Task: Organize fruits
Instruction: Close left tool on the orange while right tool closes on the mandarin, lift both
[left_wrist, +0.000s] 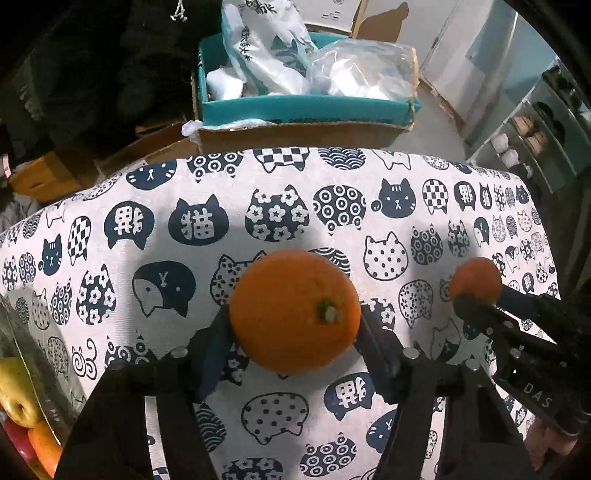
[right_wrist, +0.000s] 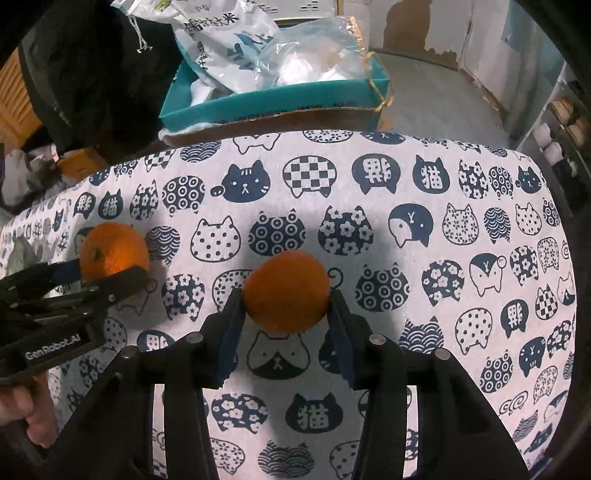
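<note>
My left gripper (left_wrist: 294, 321) is shut on a large orange (left_wrist: 294, 312) with its green stem facing the camera, held just above the cat-print tablecloth (left_wrist: 258, 192). My right gripper (right_wrist: 286, 295) is shut on a smaller orange (right_wrist: 286, 291). In the left wrist view the right gripper (left_wrist: 480, 291) shows at the right edge with its orange (left_wrist: 476, 278). In the right wrist view the left gripper (right_wrist: 110, 273) shows at the left with the large orange (right_wrist: 112, 254).
A clear container (left_wrist: 26, 406) at the lower left holds a yellow apple (left_wrist: 16, 391) and other fruit. Behind the table stands a teal cardboard box (left_wrist: 306, 107) with plastic bags (left_wrist: 266, 44). Shelves (left_wrist: 532, 140) stand at the far right.
</note>
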